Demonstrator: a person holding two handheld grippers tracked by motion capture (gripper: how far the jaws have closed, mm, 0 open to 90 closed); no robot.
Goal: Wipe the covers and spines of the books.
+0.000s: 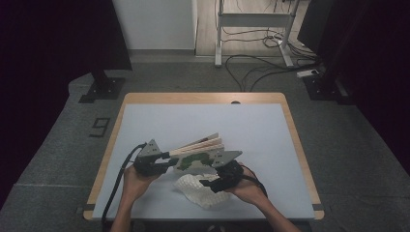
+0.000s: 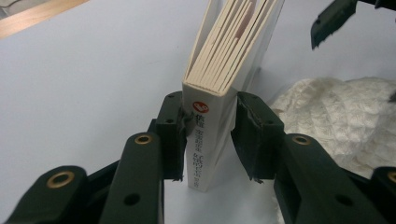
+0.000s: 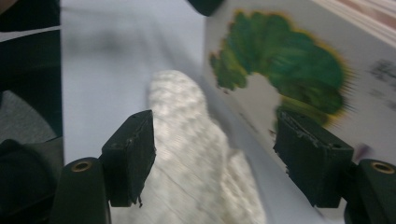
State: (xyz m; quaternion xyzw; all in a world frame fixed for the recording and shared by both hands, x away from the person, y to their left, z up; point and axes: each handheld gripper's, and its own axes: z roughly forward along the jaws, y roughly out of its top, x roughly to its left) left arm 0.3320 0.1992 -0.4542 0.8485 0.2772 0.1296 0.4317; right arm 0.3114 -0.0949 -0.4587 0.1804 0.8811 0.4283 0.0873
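Left gripper view: left gripper (image 2: 208, 135) pinches the book (image 2: 210, 130) spine; right gripper (image 3: 215, 158) spread, empty.

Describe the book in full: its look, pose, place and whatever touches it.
The book is a thin board book with thick cream pages, fanned slightly apart, a white spine with a round red mark and small print, and a white cover bearing a green painted shape. It is held above the pale blue table, clamped at the spine end by the left tool. The right tool is open beside the cover, over a white knitted cloth.
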